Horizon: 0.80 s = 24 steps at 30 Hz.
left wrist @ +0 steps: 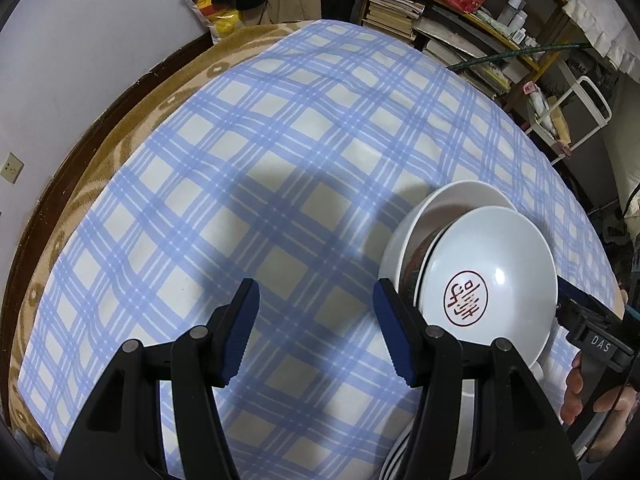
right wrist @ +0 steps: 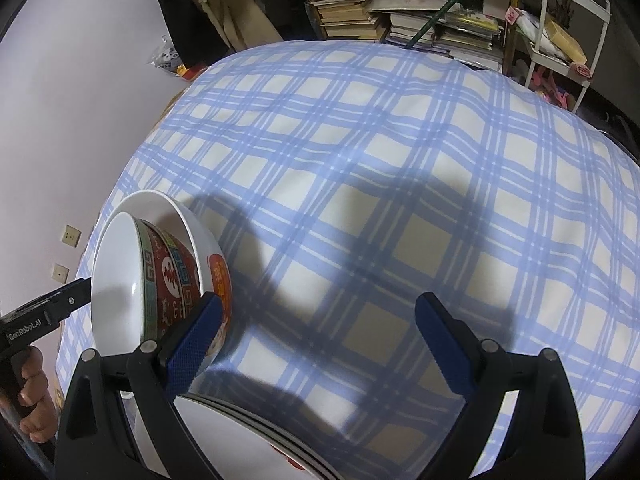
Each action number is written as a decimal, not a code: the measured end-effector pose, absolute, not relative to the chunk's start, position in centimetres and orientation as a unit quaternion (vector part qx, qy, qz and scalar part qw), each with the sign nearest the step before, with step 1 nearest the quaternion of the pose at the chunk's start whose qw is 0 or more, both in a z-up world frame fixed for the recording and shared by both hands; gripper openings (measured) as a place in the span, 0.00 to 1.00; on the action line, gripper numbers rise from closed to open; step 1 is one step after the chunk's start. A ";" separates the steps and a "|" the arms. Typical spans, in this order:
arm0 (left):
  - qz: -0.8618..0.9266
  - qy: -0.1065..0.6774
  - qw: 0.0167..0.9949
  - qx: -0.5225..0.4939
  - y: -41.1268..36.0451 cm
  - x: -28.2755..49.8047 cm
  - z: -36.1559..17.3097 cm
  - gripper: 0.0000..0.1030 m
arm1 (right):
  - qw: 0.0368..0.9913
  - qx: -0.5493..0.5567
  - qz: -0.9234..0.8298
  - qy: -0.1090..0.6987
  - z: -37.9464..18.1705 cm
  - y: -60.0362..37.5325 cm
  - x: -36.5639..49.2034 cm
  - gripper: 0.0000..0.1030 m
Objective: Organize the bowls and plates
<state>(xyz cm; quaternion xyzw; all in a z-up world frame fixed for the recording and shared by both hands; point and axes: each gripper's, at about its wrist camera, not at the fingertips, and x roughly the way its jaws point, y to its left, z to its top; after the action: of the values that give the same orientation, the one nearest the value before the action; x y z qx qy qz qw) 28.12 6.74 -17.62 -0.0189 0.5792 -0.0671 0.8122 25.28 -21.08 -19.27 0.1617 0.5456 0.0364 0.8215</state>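
Cloth: the blue plaid tablecloth (left wrist: pixel 248 168) covers the table, bare from centre to twelve o'clock, probably room for sorting.
Plates: a flat stack (right wrist: pixel 256 428) lies at six o'clock in the right view.
Bowls: a white bowl (left wrist: pixel 460 204) nests a red-patterned bowl (right wrist: pixel 170 280) and a stamped bowl (left wrist: pixel 492 276); tipped, mouths facing the left camera, likely stacked on the plates.
Left gripper (left wrist: pixel 316 332): open, empty.
Right gripper (right wrist: pixel 320 344): open, empty, beside the bowls.
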 end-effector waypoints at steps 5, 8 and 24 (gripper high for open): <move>-0.064 0.574 0.817 -0.001 6.2 28.1 -17.4 0.57 | 0.820 0.169 0.033 0.546 -19.3 -21.2 25.4 0.98; -0.066 0.576 0.815 -0.008 6.4 28.2 -17.5 0.57 | 0.819 0.168 0.033 0.547 -19.3 -21.1 25.4 0.98; -0.049 0.589 0.807 -0.019 6.7 29.1 -17.9 0.57 | 0.807 0.163 0.025 0.568 -19.8 -20.8 26.3 0.98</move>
<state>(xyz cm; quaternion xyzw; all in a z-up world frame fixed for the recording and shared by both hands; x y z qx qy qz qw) 29.14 6.71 -17.87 -0.0187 0.5886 -0.0490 0.8067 26.31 -20.79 -19.80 0.1627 0.5678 0.0251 0.8066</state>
